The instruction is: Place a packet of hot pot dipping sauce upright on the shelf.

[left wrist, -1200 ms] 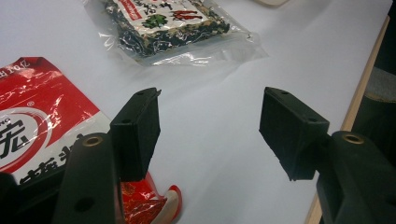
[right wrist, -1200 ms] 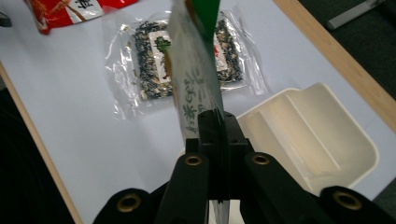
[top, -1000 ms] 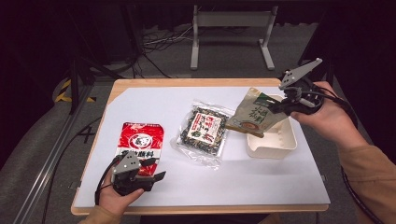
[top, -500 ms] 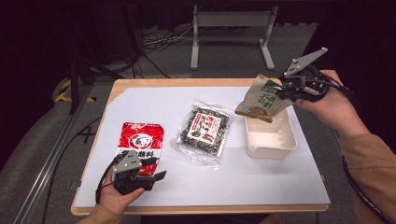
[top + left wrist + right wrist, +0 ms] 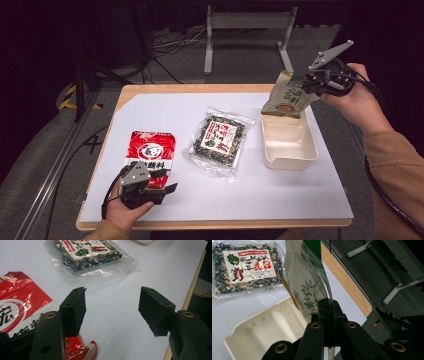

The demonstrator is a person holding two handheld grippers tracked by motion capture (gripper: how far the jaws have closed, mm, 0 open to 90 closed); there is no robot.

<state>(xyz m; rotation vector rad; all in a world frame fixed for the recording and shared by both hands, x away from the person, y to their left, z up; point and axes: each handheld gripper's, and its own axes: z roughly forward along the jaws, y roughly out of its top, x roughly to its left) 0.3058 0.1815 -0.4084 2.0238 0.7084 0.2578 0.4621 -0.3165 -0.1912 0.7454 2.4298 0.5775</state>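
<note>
Since the earlier frame our right gripper [image 5: 309,84] has carried the beige pouch [image 5: 287,97] up and away, from leaning inside the white tray [image 5: 290,159] to hanging above the tray's far edge. We see its jaws pressed together on the top edge of the pouch [image 5: 308,290], which hangs down freely below them. Our left gripper [image 5: 162,182] rests near the front edge of the table [image 5: 215,224], jaws apart with nothing between them, just beside the lower corner of the red packet [image 5: 149,152]. Between the red packet and the tray lies the clear seaweed bag [image 5: 219,140], flat on the white sheet.

We think some risks remain. We hold the pouch only by a thin strip at its top, so it can slip out if we swing the hand fast. It also hangs close to the far corner of the table, and if it is released there it may fall outside the tray or down to the floor. When we lower it again, its bottom can catch the tray's rim and push or tip the light tray
</note>
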